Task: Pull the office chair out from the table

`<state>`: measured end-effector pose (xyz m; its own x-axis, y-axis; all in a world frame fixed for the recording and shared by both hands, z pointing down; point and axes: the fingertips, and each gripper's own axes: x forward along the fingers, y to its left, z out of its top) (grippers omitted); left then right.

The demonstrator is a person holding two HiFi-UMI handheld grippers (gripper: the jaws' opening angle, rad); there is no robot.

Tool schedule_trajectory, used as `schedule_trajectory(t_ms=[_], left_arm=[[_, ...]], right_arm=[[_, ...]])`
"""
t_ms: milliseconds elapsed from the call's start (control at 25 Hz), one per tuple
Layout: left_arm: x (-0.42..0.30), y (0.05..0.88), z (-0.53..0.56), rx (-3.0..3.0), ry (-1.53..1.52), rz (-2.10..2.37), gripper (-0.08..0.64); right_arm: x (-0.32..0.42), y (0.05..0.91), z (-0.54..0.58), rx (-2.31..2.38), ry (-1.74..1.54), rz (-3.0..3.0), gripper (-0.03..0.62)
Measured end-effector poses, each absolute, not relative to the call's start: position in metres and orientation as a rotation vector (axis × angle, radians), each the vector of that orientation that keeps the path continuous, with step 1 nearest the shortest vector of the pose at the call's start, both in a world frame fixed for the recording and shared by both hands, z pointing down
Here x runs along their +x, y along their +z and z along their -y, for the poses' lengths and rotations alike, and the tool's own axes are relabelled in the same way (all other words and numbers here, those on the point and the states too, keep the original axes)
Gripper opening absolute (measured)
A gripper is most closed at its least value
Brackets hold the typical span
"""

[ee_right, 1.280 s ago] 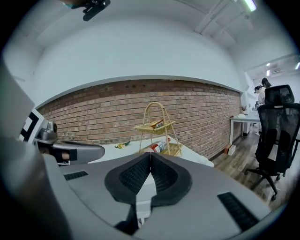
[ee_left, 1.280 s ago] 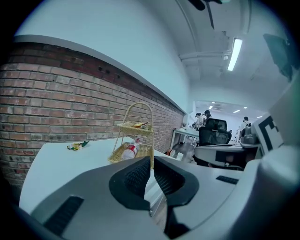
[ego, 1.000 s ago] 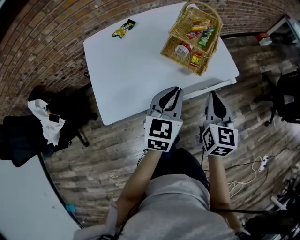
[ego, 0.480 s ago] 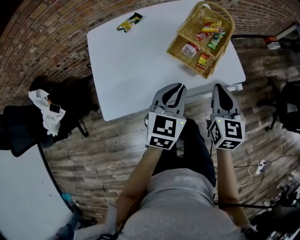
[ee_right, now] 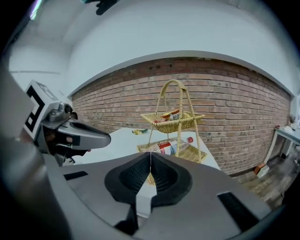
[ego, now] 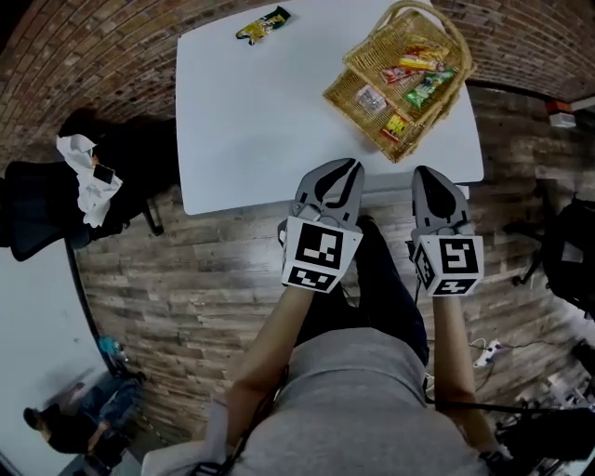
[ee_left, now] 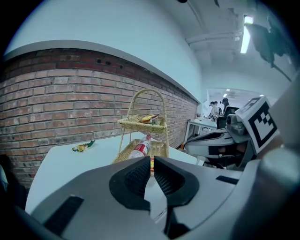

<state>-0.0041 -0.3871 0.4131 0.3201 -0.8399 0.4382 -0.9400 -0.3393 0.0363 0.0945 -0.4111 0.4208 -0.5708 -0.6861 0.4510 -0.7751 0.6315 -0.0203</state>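
Note:
A black office chair (ego: 42,218) stands left of the white table (ego: 251,121), draped with a dark garment and a white cloth; a phone lies on it. My left gripper (ego: 350,167) hangs over the table's near edge, its jaws shut to a thin slit with nothing between them. My right gripper (ego: 428,175) is beside it at the same edge, shut and empty. In the left gripper view my left gripper (ee_left: 152,165) points at the wicker basket (ee_left: 143,136). The right gripper (ee_right: 150,160) faces that basket (ee_right: 174,133) too. Neither gripper is near the chair.
The two-tier wicker basket (ego: 400,79) holds snacks and a bottle (ee_right: 171,146). A snack packet (ego: 263,23) lies at the table's far side. Another dark chair (ego: 569,246) is at the right edge, cables (ego: 488,351) lie on the wood floor, and a person (ego: 65,429) crouches at lower left.
Both grippers have drifted a little further over the table's near edge, and the right one has rolled. The jaws stayed shut. A person has come into view at lower left.

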Motion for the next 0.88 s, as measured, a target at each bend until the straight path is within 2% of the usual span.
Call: schedule_trajectory(t_ms=[440, 720, 880], left_arm=[[0.02, 0.428, 0.398, 2.119, 0.583, 1.765, 0.032], [0.024, 0.441, 0.38, 2.18, 0.926, 1.733, 0.032], [0.033, 0.446, 0.37, 2.243, 0.951, 1.605, 0.032]], right_arm=[[0.104, 0.437, 0.422, 0.679, 0.223, 2.483, 0.017], [0.099, 0.449, 0.407, 0.433, 0.045, 2.387, 0.017], [0.093, 0.455, 0.391, 0.304, 0.007, 2.353, 0.017]])
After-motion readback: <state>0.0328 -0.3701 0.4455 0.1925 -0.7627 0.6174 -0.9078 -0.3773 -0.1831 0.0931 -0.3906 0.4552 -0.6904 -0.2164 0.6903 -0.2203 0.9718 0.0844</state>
